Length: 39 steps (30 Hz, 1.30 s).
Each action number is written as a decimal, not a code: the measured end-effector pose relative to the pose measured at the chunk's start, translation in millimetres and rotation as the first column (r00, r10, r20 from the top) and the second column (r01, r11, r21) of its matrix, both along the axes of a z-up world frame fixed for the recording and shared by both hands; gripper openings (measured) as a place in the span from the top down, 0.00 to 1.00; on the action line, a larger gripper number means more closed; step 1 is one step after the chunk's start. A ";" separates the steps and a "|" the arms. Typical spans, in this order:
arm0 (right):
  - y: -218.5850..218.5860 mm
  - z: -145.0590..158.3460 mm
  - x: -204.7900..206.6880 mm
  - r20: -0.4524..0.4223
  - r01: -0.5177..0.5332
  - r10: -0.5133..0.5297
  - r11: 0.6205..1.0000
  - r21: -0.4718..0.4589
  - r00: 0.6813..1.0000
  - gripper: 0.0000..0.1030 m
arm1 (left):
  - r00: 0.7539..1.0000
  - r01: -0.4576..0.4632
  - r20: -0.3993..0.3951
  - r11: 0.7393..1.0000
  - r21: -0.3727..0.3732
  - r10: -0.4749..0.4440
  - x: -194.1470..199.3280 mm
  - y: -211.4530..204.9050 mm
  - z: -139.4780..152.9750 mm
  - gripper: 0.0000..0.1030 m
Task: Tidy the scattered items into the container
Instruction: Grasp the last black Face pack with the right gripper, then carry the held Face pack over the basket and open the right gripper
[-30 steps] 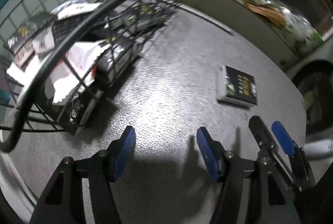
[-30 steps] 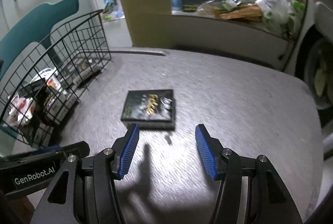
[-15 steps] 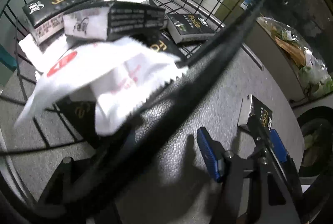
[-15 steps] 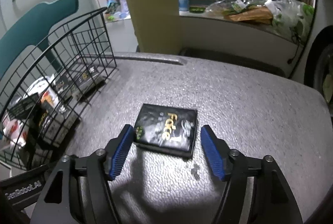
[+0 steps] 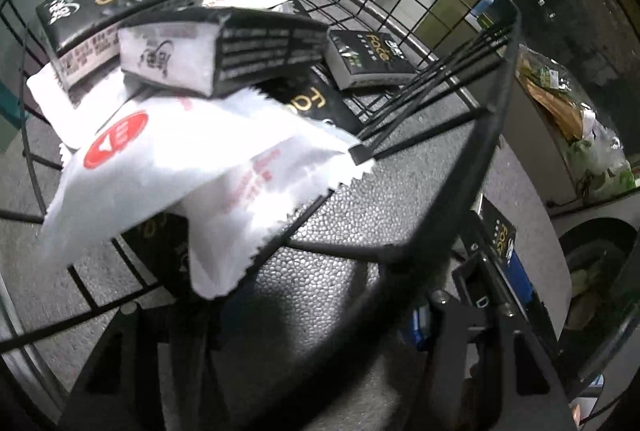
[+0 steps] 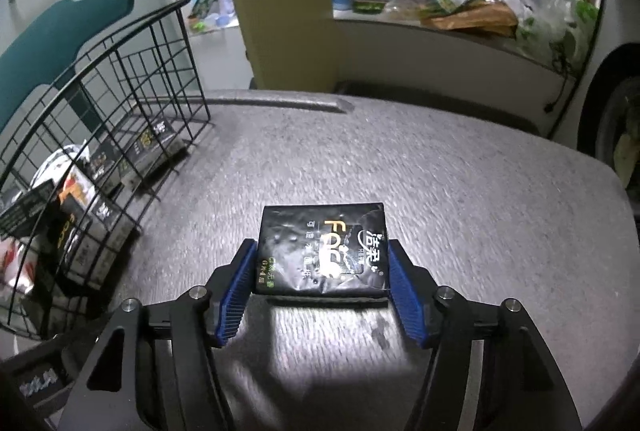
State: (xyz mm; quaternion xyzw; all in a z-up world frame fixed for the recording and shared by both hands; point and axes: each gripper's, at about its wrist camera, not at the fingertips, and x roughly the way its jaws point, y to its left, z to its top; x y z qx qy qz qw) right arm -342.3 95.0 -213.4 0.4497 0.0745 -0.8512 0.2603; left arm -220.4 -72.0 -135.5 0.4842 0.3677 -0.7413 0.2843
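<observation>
One black tissue pack [image 6: 322,251] lies on our grey surface [image 6: 460,191], between our right claw's [image 6: 322,285] closing jaws. Our left claw [image 5: 280,331] gapes empty around the wire basket's [image 5: 460,191] rim.

The grey tabletop [image 6: 460,167] lies bare beyond and to the right of the black tissue pack [image 6: 322,251], leaving wide room there. To the left the wire basket [image 6: 120,91] walls off that side. Seen from the left wrist, its thick rim [image 5: 492,151] crosses close ahead, and a heap of black packs [image 5: 256,43] and a white sachet [image 5: 192,167] fills most of it; only its near right floor shows bare
</observation>
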 end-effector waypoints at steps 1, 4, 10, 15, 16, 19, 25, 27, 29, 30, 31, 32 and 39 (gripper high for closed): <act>7.9 1.4 4.8 0.011 0.015 -0.015 1.000 -0.006 1.000 0.39 | 1.000 0.006 0.002 1.000 -0.002 -0.006 0.1 -4.4 0.4 0.35; 27.9 7.8 20.2 0.015 0.049 -0.049 0.999 0.000 0.999 0.39 | 0.998 0.054 0.021 0.998 -0.020 -0.053 -6.8 -3.5 2.0 0.35; 65.5 29.9 61.7 0.019 0.122 -0.123 0.992 0.034 0.992 0.39 | 0.988 0.150 0.051 0.988 -0.038 -0.148 -6.5 11.2 4.0 0.35; 88.5 63.8 96.4 -0.002 0.187 -0.187 0.982 0.020 0.982 0.39 | 0.919 0.392 0.060 0.920 -0.032 -0.389 -8.2 32.3 14.7 0.35; 89.7 73.5 102.9 -0.017 0.189 -0.189 0.982 0.013 0.982 0.39 | 0.906 0.421 0.061 0.906 -0.042 -0.419 -6.1 36.4 19.7 0.35; 90.5 103.7 119.2 -0.050 0.195 -0.196 0.980 -0.032 0.979 0.39 | 0.892 0.452 0.053 0.889 -0.077 -0.450 1.7 43.1 37.7 0.35; 56.2 164.8 140.6 -0.128 0.107 -0.124 0.985 -0.132 0.984 0.38 | 0.887 0.443 -0.052 0.876 -0.189 -0.460 29.2 40.1 104.1 0.35; 31.1 176.2 143.5 -0.139 0.053 -0.074 0.987 -0.150 0.987 0.38 | 0.890 0.421 -0.086 0.880 -0.219 -0.447 34.0 27.3 127.8 0.35; -0.5 180.9 145.8 -0.148 -0.019 -0.005 0.987 -0.159 0.989 0.38 | 0.896 0.397 -0.108 0.886 -0.239 -0.431 44.1 -1.4 147.5 0.35; -14.2 180.5 147.3 -0.155 -0.046 0.021 0.986 -0.158 0.988 0.38 | 0.900 0.381 -0.120 0.890 -0.252 -0.419 50.4 -15.3 156.1 0.34; -29.5 178.2 147.8 -0.157 -0.069 0.044 0.985 -0.156 0.987 0.38 | 0.905 0.366 -0.123 0.892 -0.265 -0.408 44.5 -25.2 160.8 0.32; -44.6 174.5 147.6 -0.150 -0.088 0.064 0.984 -0.155 0.987 0.38 | 0.911 0.352 -0.121 0.895 -0.276 -0.395 48.2 -33.7 165.1 0.31; -101.9 152.3 148.6 -0.123 -0.138 0.124 0.984 -0.112 0.985 0.38 | 0.964 0.247 -0.028 0.928 -0.279 -0.265 74.3 -112.9 153.9 0.30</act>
